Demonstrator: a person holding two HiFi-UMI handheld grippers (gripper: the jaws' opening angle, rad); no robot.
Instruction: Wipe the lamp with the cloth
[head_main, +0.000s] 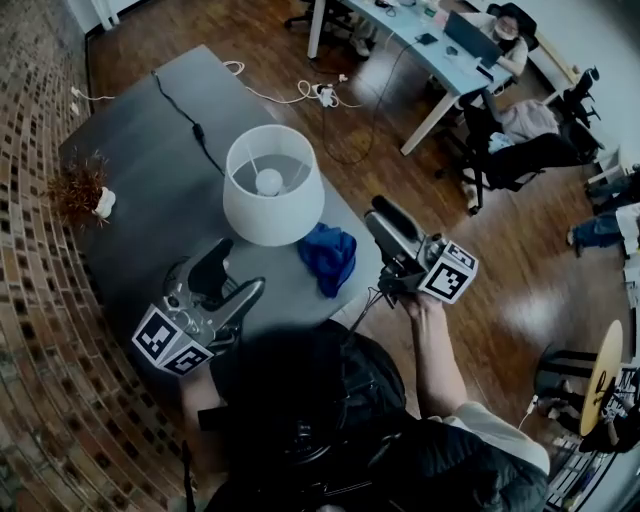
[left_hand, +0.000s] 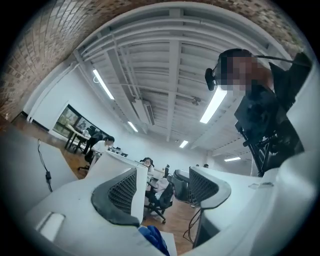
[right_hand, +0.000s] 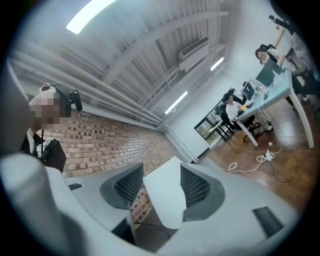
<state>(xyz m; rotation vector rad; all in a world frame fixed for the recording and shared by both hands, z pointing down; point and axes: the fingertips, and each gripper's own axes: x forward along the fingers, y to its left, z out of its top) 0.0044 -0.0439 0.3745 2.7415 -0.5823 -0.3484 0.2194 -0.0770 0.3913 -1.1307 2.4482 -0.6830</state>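
Observation:
A lamp with a white shade (head_main: 272, 185) stands on the dark grey table (head_main: 150, 150). Right of its base lies the crumpled blue cloth (head_main: 328, 257), with nothing holding it. My left gripper (head_main: 238, 268) hovers open and empty at the table's near edge, in front of the shade. The cloth (left_hand: 152, 241) shows low in the left gripper view, below that gripper (left_hand: 162, 175). My right gripper (head_main: 376, 212) is raised to the right of the shade, above the cloth, open and empty. From the right gripper (right_hand: 161, 170) the shade (right_hand: 167, 200) shows through the gap, apart from the pads.
A dried plant in a small white pot (head_main: 85, 190) sits at the table's left. The lamp's black cable (head_main: 185, 115) runs across the far tabletop. A white cord and power strip (head_main: 320, 93) lie on the wooden floor. A desk (head_main: 450, 45) with a seated person stands at the back right.

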